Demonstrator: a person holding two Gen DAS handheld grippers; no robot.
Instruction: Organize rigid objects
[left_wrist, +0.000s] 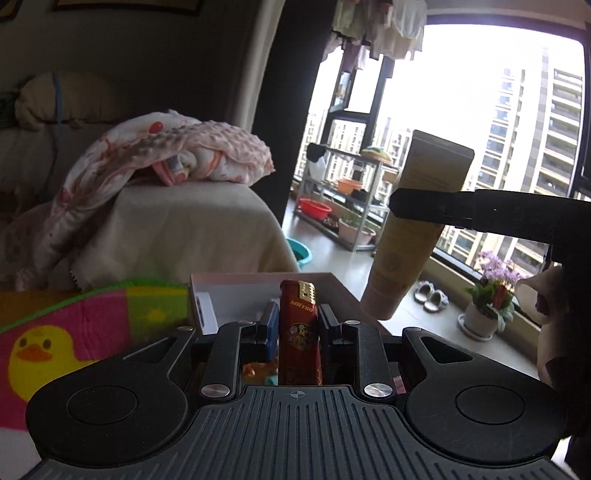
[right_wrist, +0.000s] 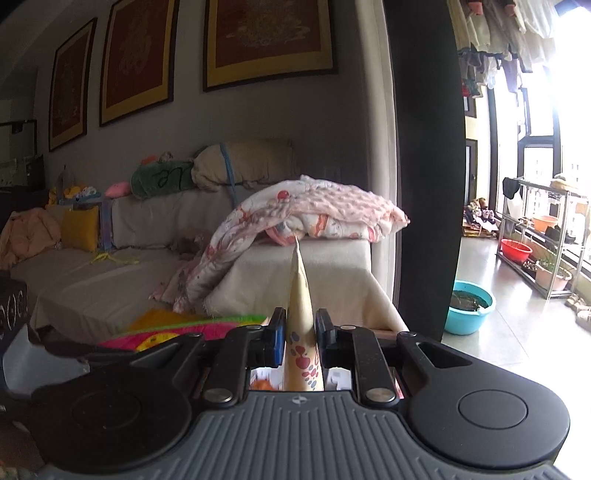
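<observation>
My left gripper (left_wrist: 297, 323) is shut on a red lighter (left_wrist: 298, 332) that stands upright between the blue pads, above a white open box (left_wrist: 236, 288). To its right in the left wrist view, the right gripper's black fingers (left_wrist: 436, 206) clamp a cream tube (left_wrist: 413, 229), cap end down, held in the air beside the box. In the right wrist view my right gripper (right_wrist: 300, 328) is shut on that tube (right_wrist: 300, 295), seen edge-on with its crimped end pointing up; paw prints mark its lower part.
A sofa draped in beige cloth (right_wrist: 303, 266) carries a pink blanket (right_wrist: 314, 214) ahead. A bright mat with a duck print (left_wrist: 74, 332) lies left of the box. A teal basin (right_wrist: 469, 306), a metal rack (right_wrist: 543, 236) and a potted flower (left_wrist: 491, 295) stand by the window.
</observation>
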